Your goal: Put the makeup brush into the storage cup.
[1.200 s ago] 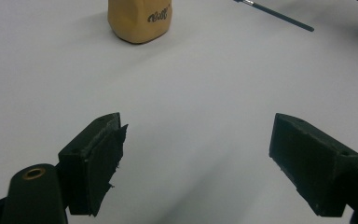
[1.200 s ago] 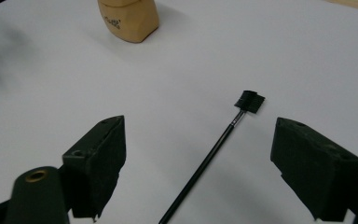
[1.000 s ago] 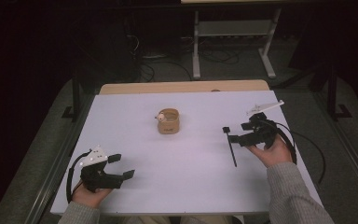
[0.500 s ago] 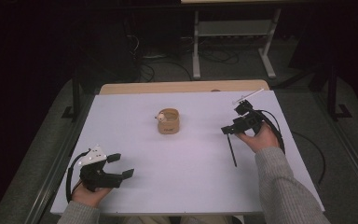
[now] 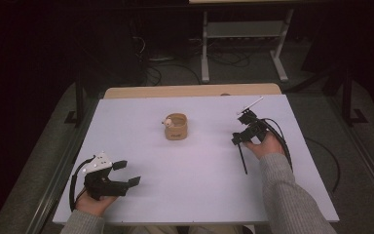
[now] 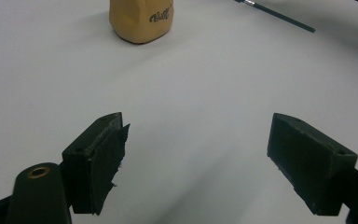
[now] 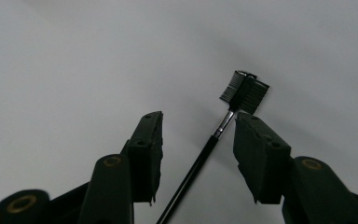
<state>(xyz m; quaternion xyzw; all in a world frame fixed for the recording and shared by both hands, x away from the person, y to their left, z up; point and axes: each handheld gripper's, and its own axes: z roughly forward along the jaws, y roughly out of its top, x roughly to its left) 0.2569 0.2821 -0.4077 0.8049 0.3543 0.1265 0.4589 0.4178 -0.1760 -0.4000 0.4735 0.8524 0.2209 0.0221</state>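
Note:
A thin black brush with a small comb head lies on the white table at the right. My right gripper is lowered over its upper end. In the right gripper view the right gripper is open, and the brush handle runs between the two jaws without touching them. A tan cup with dark lettering stands mid-table, with a small white thing at its rim. My left gripper rests near the front left edge; the left gripper has wide open jaws holding nothing.
A thin white stick lies at the table's far right, just beyond my right gripper. A wooden strip borders the far edge. Cables trail off the right side. Bare table spreads between the cup and the left gripper.
My right gripper has moved left and forward, from beside the brush to straddling its handle near the head. The left gripper and the cup have stayed put.

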